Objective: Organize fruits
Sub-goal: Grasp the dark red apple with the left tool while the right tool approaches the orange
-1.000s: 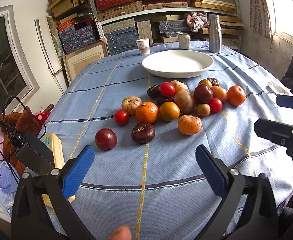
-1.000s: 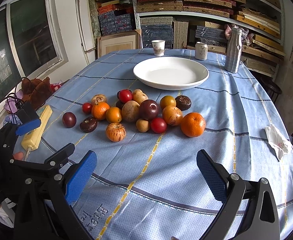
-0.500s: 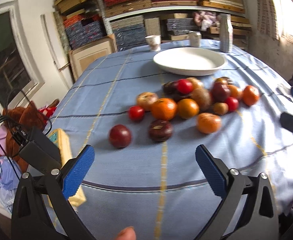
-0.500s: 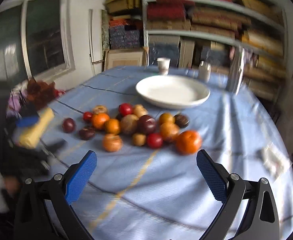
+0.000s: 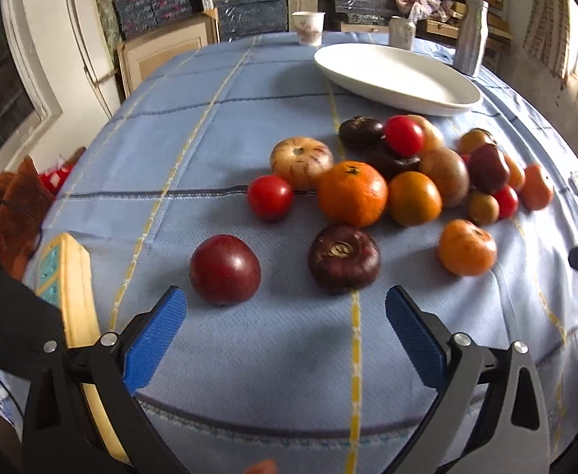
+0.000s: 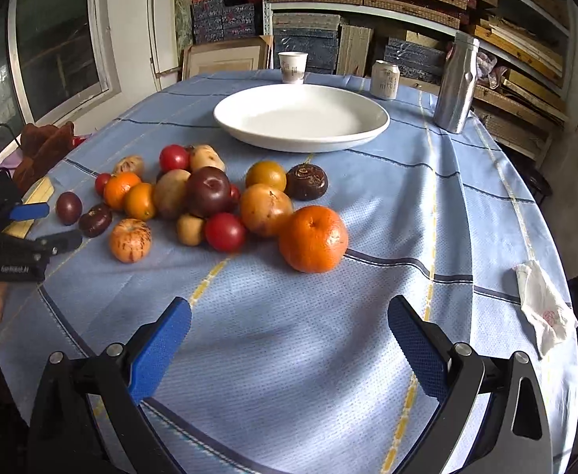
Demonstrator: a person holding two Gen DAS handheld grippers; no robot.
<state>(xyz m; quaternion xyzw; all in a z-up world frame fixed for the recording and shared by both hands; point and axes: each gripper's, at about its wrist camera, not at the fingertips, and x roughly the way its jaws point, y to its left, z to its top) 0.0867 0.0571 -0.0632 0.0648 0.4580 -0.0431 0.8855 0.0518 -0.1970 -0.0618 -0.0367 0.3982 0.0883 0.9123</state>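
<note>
Left wrist view is showing the fruits lying heaped on the blue tablecloth between its near edge and the empty white plate toward the far edge, a dark red plum sitting apart nearest the left gripper, whose jaws are spread wide and holding nothing. Right gripper is hovering released too, facing a large orange at the pile's right side, with a crumpled tissue lying near the tablecloth's right edge

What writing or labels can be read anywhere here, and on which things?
No text reads clearly.
Black gripper body at the left of the right wrist view: small white lettering, too blurred to read.
Paper cup: faint print, illegible.
Can: markings, illegible.
White cloth: pink mark, not readable.
</note>
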